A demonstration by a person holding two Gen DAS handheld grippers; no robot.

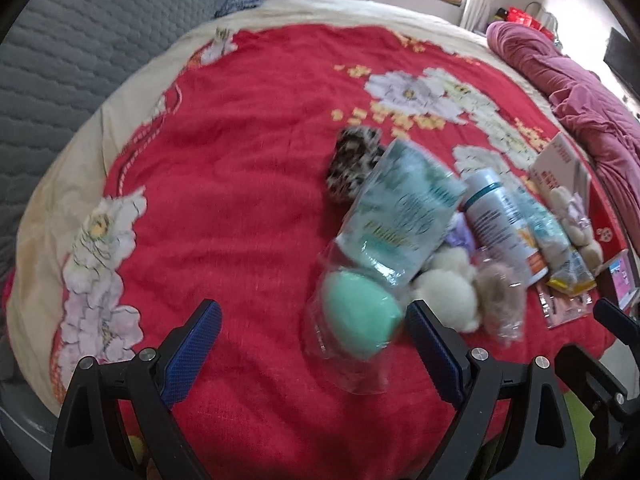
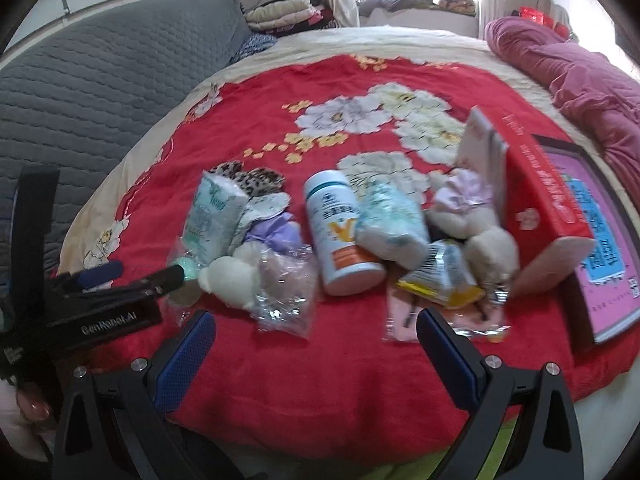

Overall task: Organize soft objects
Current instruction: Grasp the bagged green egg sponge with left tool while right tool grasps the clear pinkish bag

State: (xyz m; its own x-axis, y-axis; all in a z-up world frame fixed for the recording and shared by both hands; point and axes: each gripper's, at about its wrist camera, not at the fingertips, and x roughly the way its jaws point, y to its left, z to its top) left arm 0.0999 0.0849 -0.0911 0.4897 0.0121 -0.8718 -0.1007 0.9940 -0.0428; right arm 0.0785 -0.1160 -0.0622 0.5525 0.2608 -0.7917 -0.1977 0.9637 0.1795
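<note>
A heap of soft things lies on the red flowered blanket (image 1: 240, 200). A mint green sponge in clear wrap (image 1: 358, 318) lies just ahead of my left gripper (image 1: 316, 336), which is open and empty. Behind the sponge are a pale green tissue pack (image 1: 404, 204), a leopard scrunchie (image 1: 352, 164), a white pompom (image 1: 448, 300) and a brown puff in a bag (image 1: 500, 296). My right gripper (image 2: 316, 344) is open and empty above bare blanket. Ahead of it are the white pompom (image 2: 232, 282), the bagged puff (image 2: 286, 292), a white bottle (image 2: 340, 236) and a cream plush toy (image 2: 472, 220).
A red box (image 2: 540, 184) and a pink framed book (image 2: 600, 240) lie at the right. A crimson quilt (image 2: 580, 80) is bunched at the far right. A grey quilted headboard (image 2: 100, 92) stands at the left. Folded clothes (image 2: 284, 14) are stacked at the back.
</note>
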